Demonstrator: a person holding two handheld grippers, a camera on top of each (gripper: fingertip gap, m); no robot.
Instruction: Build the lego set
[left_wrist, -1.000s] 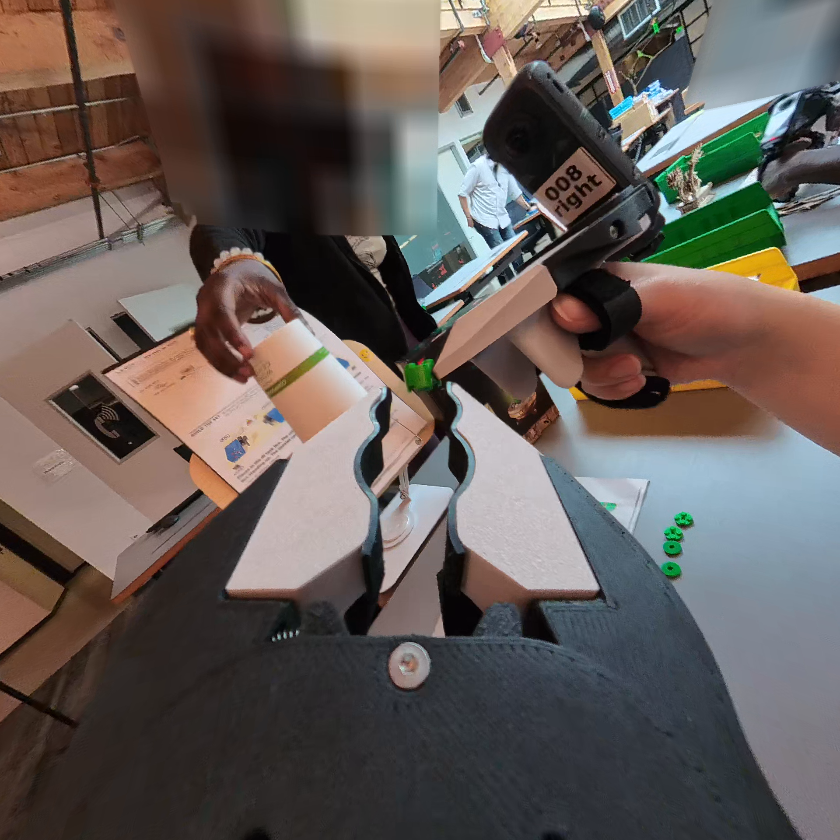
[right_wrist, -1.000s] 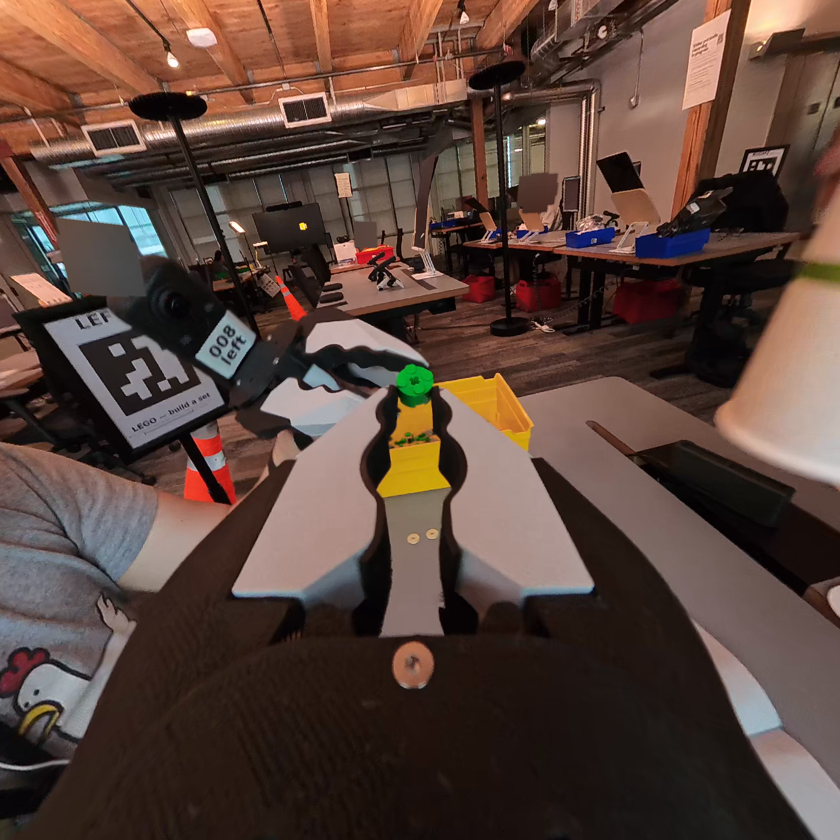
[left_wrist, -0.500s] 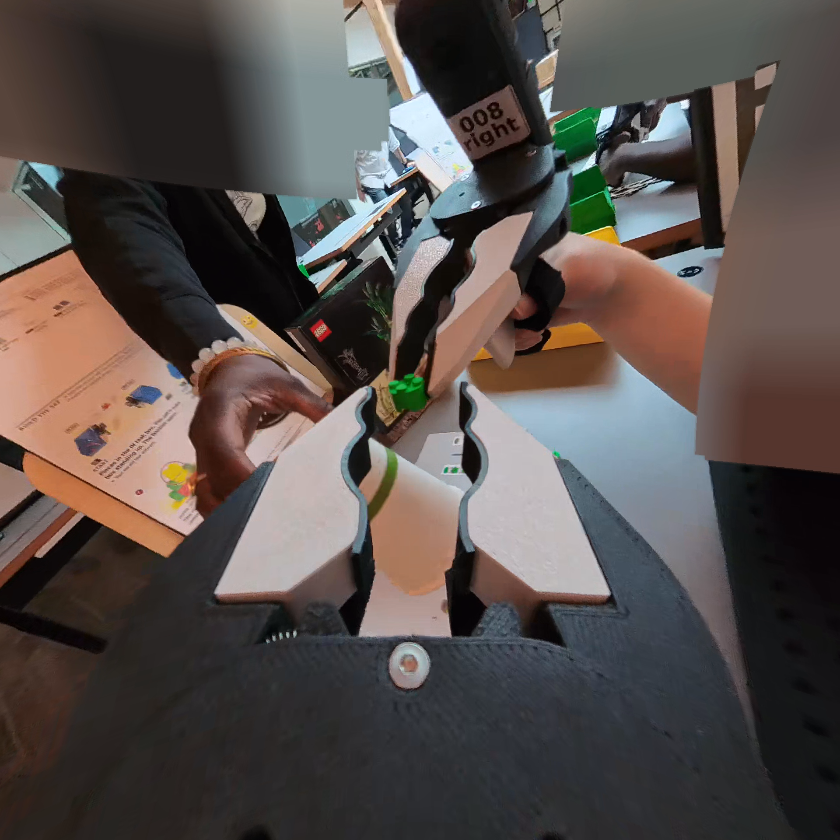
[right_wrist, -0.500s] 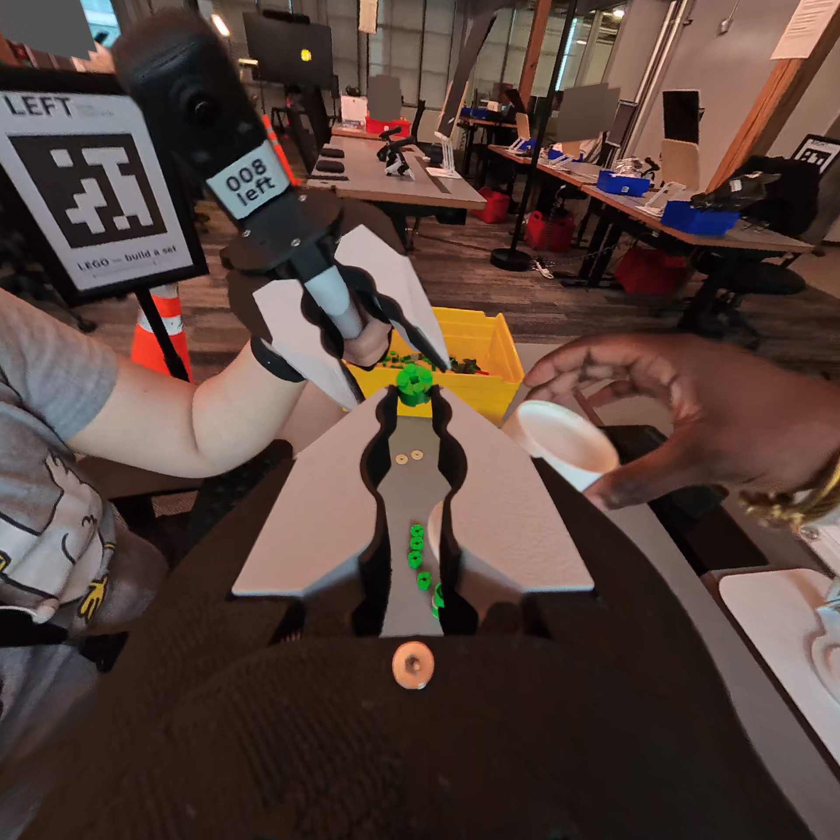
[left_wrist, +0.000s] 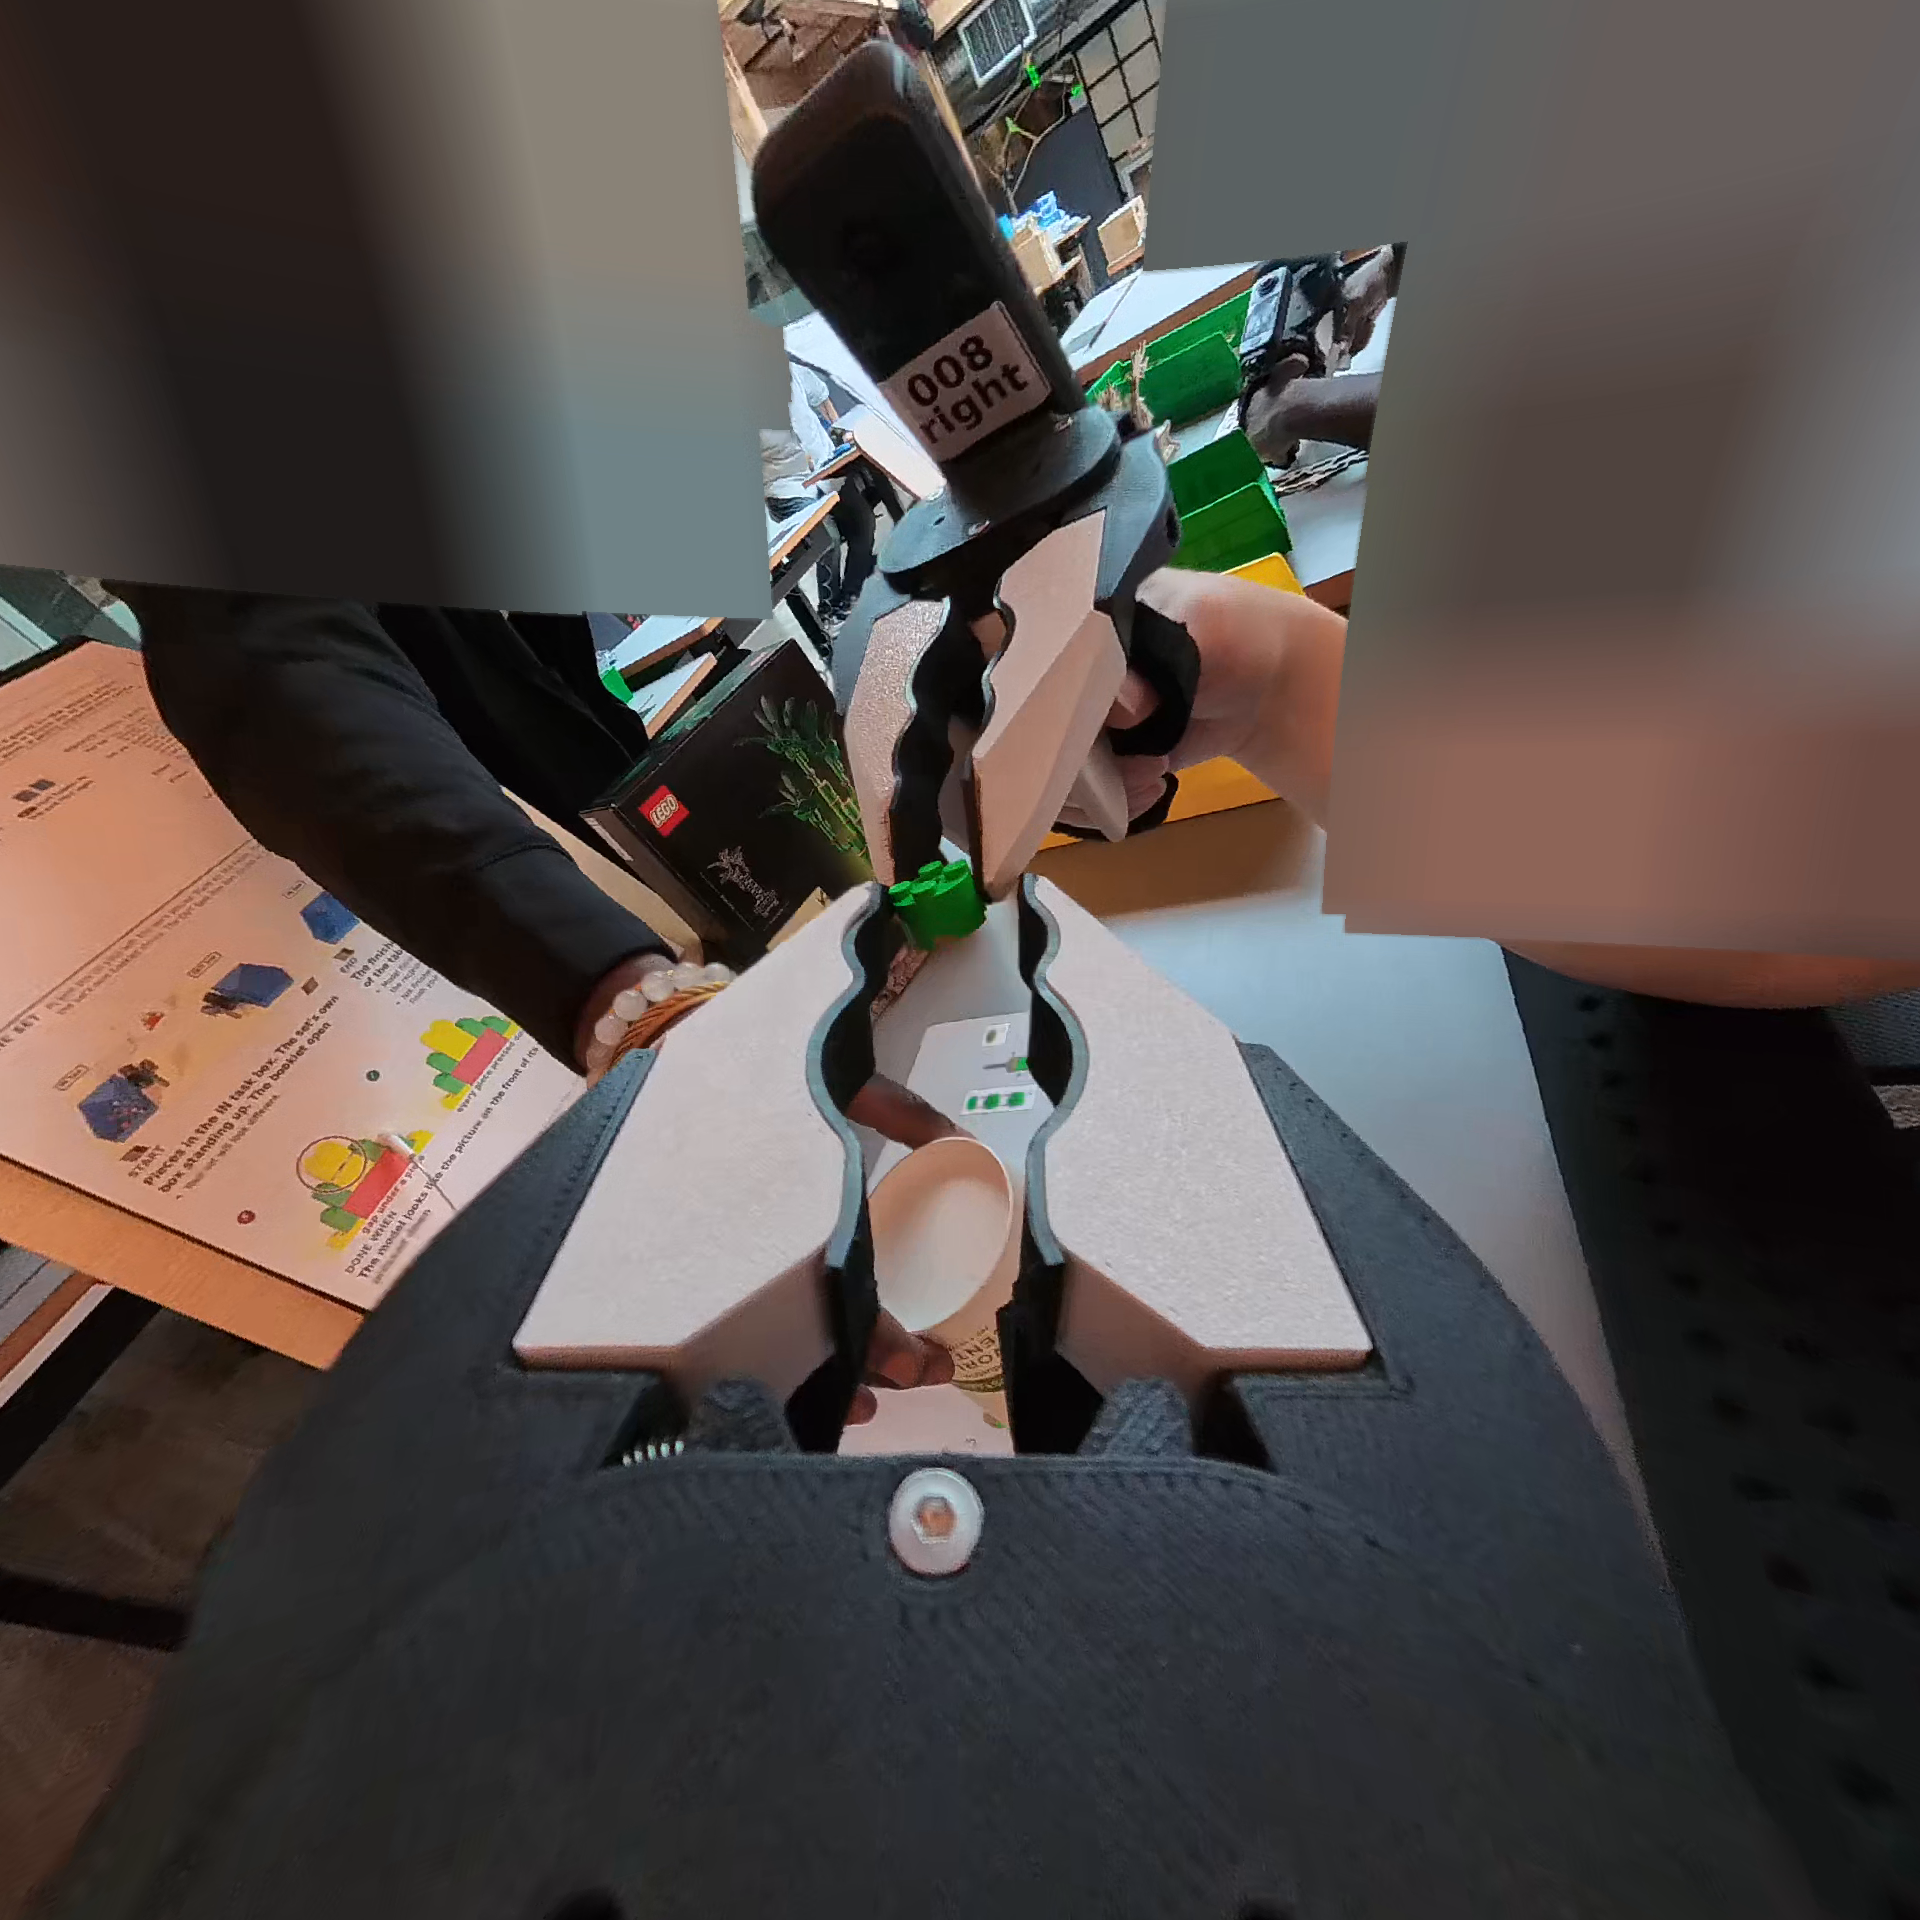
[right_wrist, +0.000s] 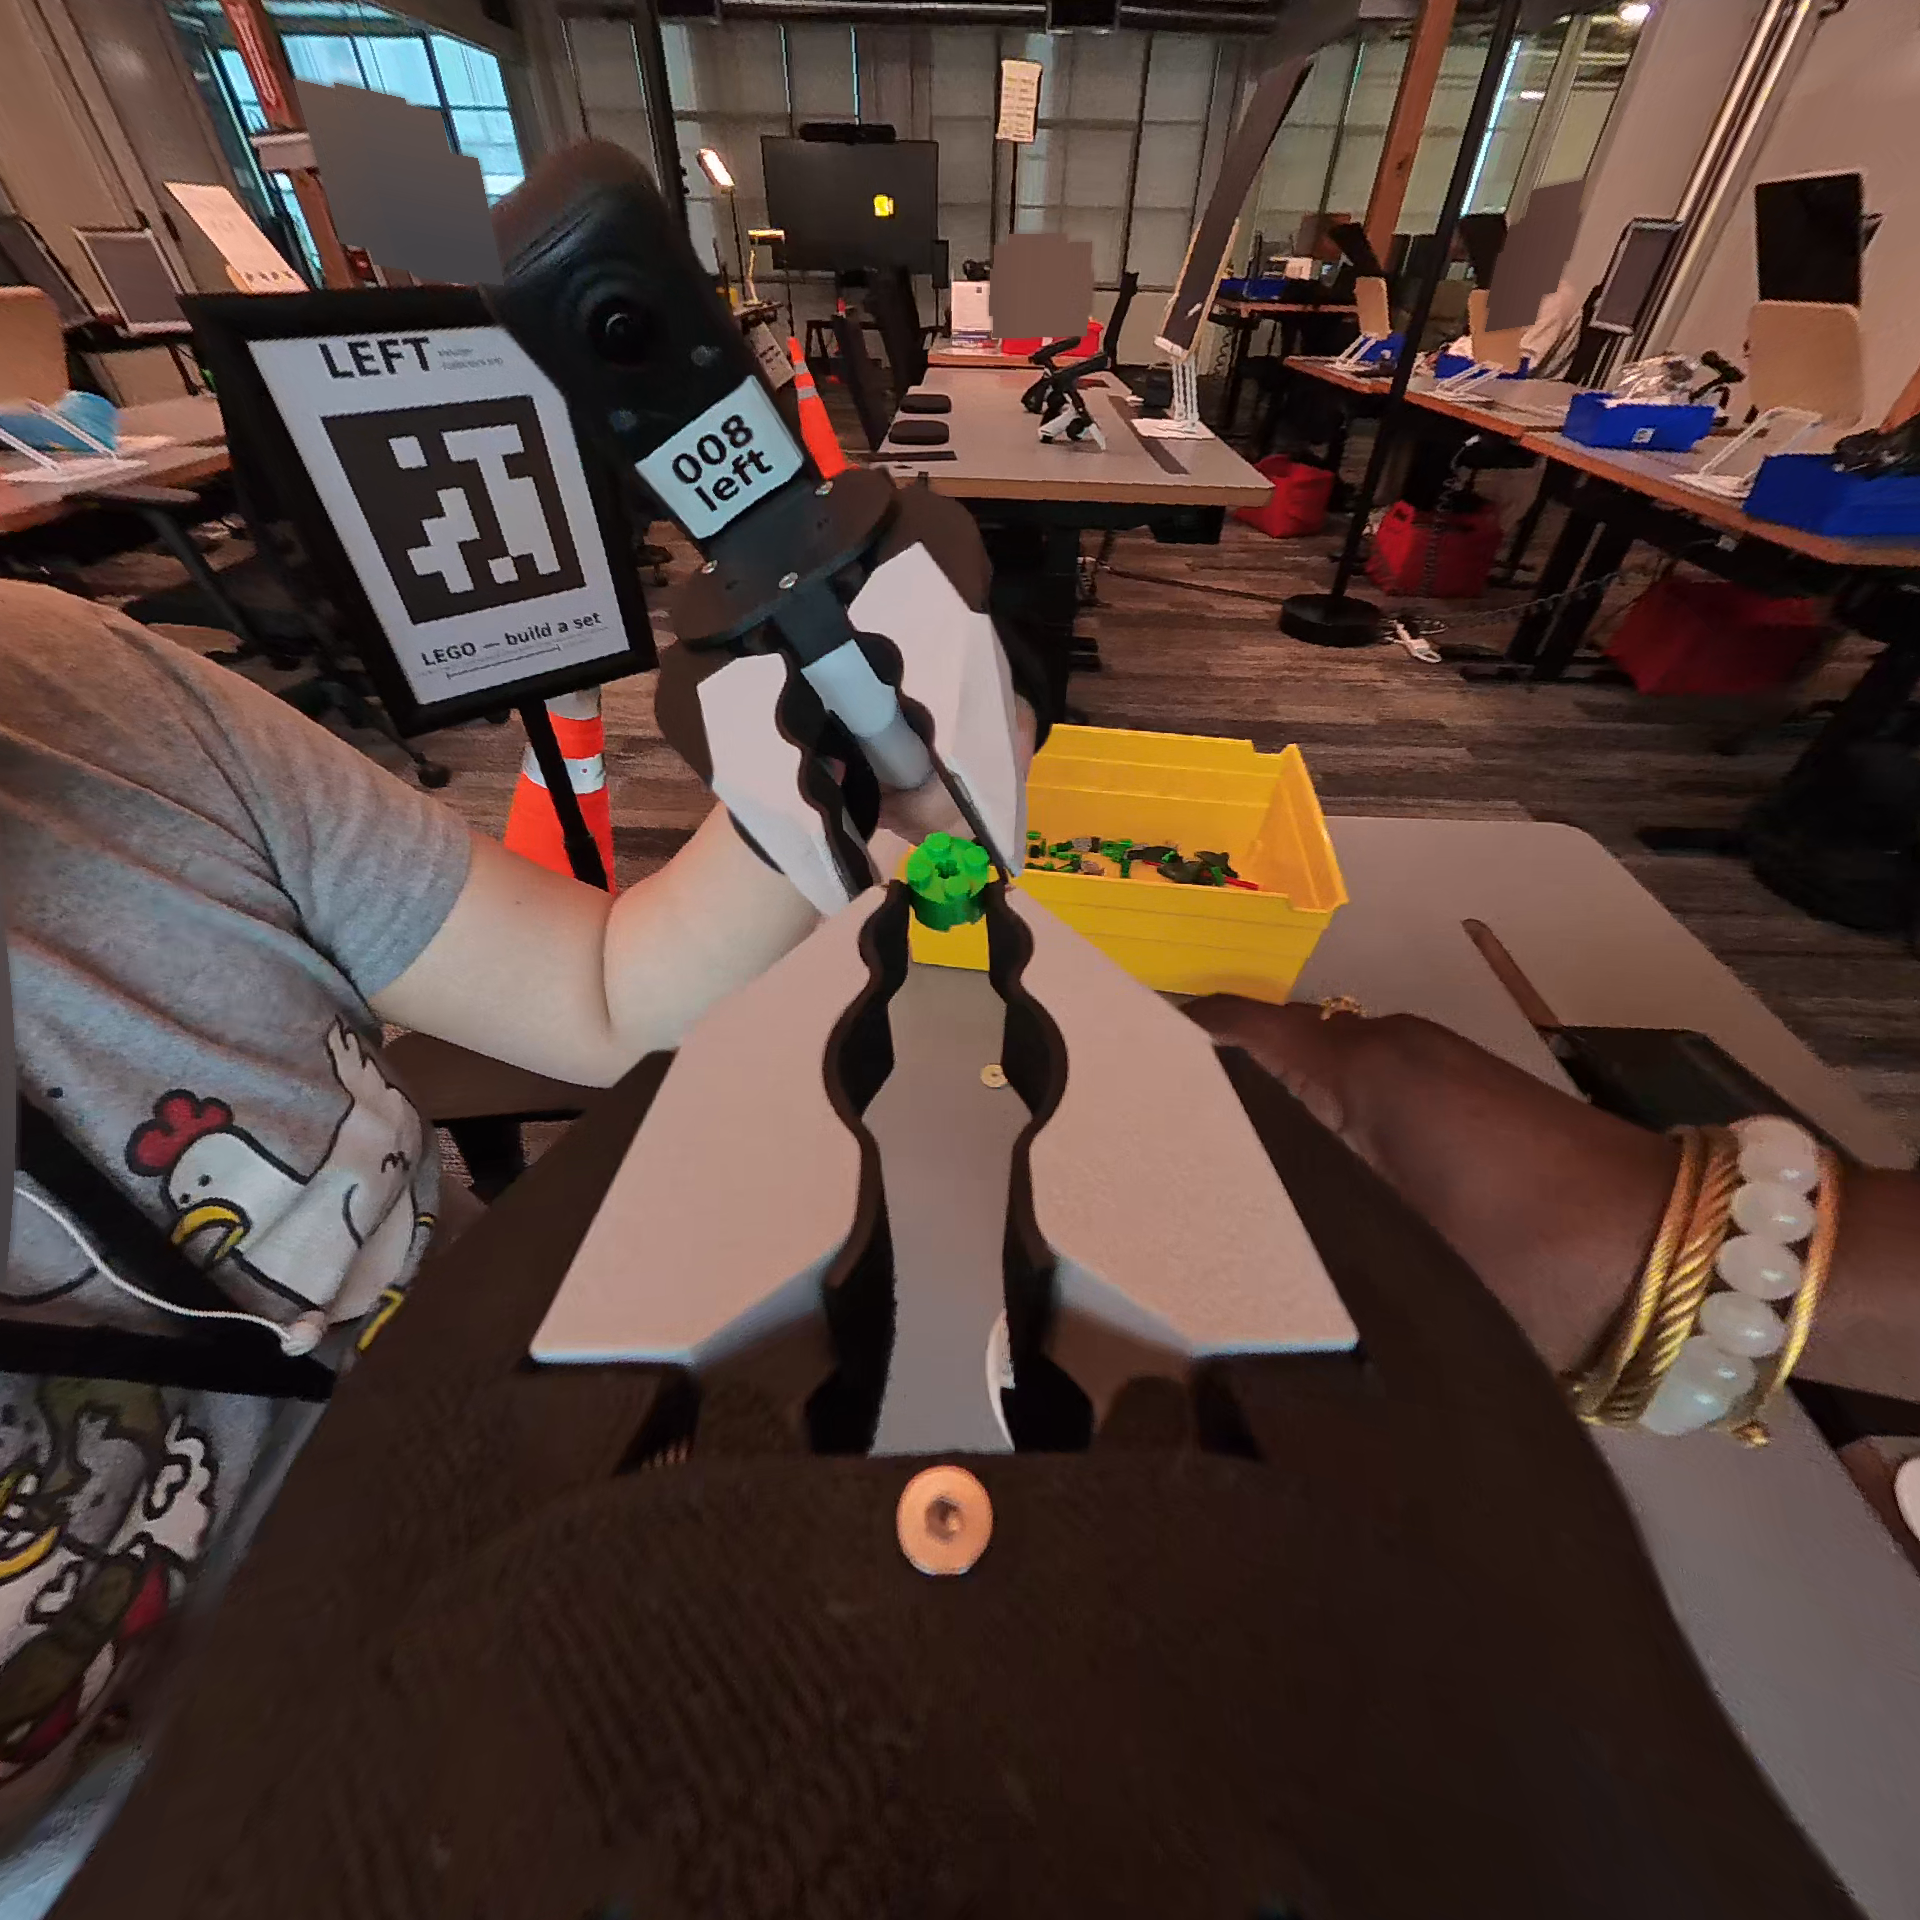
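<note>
Occlusions and cropped regions. The paper cup (left_wrist: 940, 1242) shows only through the slot of the left gripper (left_wrist: 940, 904); its base and sides lie behind the fingers (left_wrist: 717, 1174). The second person's hand (right_wrist: 1382, 1101) is mostly hidden by the right gripper (right_wrist: 943, 899), and its forearm is cut by the frame edge. The underside of the green round brick (right_wrist: 945, 881) is masked by the fingertips. Loose pieces in the yellow bin (right_wrist: 1174, 925) are too small to identify. The instruction sheet (left_wrist: 208, 1039) and the black set box (left_wrist: 727, 810) are partly covered. Large mosaic patches blank the upper left-wrist view.
</note>
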